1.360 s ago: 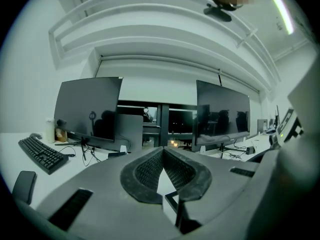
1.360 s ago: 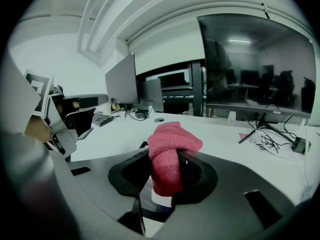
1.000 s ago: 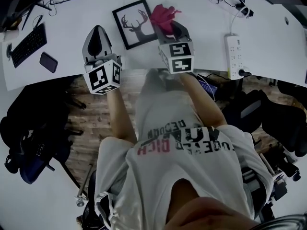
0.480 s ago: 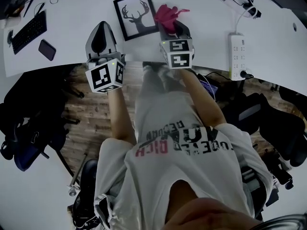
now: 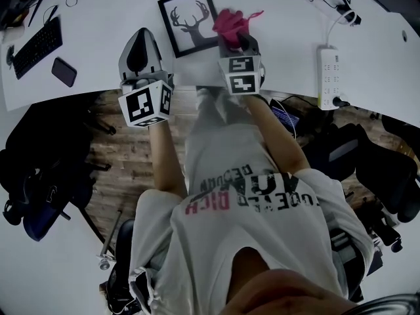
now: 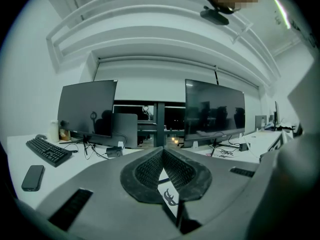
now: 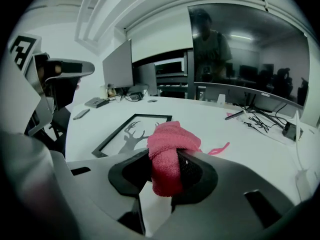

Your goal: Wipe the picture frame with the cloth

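Your right claw [image 7: 165,170] clenched the cloth [image 7: 168,149] beside the frame [image 5: 190,20] by the tabletop's [image 5: 282,31] near edge; your left claw [image 6: 162,153] was closed, empty. Unbraced, the frame could slide.

Left gripper [image 6: 162,153] jaws seemingly together; right gripper [image 7: 166,160] clamps cloth [image 7: 172,136].

A picture frame [image 5: 190,20] with a deer print lies flat on the white table [image 5: 282,31]. The right gripper [image 5: 235,38] holds a pink cloth [image 5: 230,22] just beside the frame's right edge. The left gripper [image 5: 139,43] hovers nearer, left of the frame.
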Motion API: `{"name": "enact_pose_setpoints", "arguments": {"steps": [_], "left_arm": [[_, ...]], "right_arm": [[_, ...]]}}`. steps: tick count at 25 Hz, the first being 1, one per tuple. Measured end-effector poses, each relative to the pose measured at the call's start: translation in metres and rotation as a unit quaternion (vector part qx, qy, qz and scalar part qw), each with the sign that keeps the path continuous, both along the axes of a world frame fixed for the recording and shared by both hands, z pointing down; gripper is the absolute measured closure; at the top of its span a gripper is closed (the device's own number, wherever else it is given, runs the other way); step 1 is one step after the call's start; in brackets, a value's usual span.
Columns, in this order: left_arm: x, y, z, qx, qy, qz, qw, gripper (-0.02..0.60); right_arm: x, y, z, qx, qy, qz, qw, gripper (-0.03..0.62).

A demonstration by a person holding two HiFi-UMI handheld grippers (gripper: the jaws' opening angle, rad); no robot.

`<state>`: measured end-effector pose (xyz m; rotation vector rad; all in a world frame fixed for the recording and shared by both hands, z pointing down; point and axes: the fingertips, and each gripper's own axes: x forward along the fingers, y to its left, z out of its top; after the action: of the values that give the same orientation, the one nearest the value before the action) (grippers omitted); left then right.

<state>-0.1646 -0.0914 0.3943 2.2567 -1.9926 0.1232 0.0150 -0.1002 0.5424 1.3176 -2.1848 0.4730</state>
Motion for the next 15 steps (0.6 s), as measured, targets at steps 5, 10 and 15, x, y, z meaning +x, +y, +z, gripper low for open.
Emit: {"name": "enact_pose_setpoints", "arguments": {"steps": [5,10,15], "left_arm": [[-0.006,-0.004,0.005,-0.002,0.007,0.006,1.0,0.584],[-0.015,-0.006,0.007,-0.001,0.011,0.009,0.9999,0.584],[-0.025,-0.003,0.009,-0.002,0.014,0.006,0.9999,0.584]], "right_arm": [[-0.002,0.001,0.001,0.012,0.03,0.005,0.999,0.479],[-0.004,0.0,-0.003,0.02,0.048,0.014,0.999,0.479],[-0.011,0.002,-0.009,0.018,0.033,0.019,0.999,0.479]]}}
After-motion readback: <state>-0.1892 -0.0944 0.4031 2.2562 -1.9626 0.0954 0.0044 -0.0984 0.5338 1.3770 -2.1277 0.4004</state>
